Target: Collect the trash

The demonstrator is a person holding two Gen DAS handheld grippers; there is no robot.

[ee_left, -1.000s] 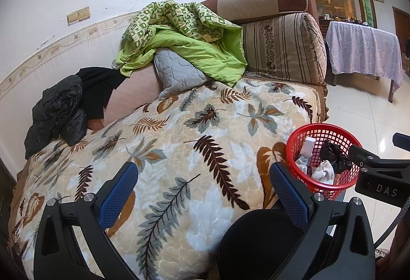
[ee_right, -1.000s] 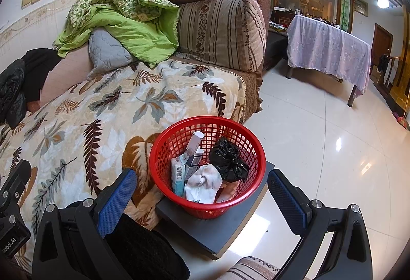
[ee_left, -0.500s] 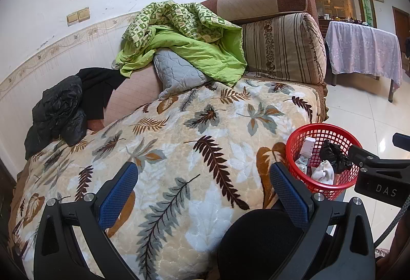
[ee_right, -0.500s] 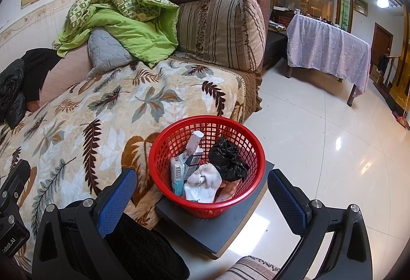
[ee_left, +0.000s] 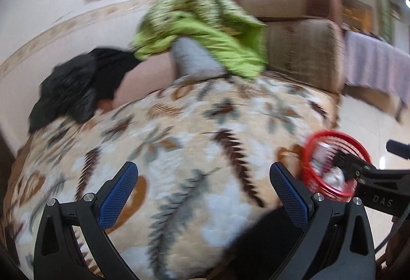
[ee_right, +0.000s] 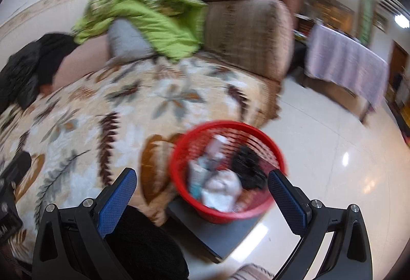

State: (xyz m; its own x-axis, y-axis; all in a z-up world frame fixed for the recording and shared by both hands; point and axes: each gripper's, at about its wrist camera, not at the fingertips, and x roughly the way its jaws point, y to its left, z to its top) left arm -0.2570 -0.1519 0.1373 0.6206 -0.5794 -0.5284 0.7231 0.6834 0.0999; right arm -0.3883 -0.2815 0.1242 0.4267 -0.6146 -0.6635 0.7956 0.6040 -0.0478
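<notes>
A red mesh basket (ee_right: 228, 214) stands on a dark low stand (ee_right: 217, 236) beside the sofa. It holds white crumpled paper (ee_right: 221, 189), a black bag (ee_right: 249, 168) and small packages. My right gripper (ee_right: 202, 190) is open and empty, its fingers either side of the basket's near half. My left gripper (ee_left: 203, 187) is open and empty above the leaf-patterned sofa cover (ee_left: 179, 141); the basket (ee_left: 333, 192) sits at its right, partly hidden by the right gripper's body. Both views are blurred.
A green blanket (ee_left: 205, 31) and grey pillow (ee_left: 194, 59) lie at the sofa's back, a black jacket (ee_left: 74, 92) at the left. A cloth-covered table (ee_right: 346, 64) stands across the shiny tiled floor (ee_right: 346, 164).
Both views have turned blurred and shifted: both grippers moved, the scene sliding down and right. The basket now sits lower between the right gripper's fingers. Both grippers stay open.
</notes>
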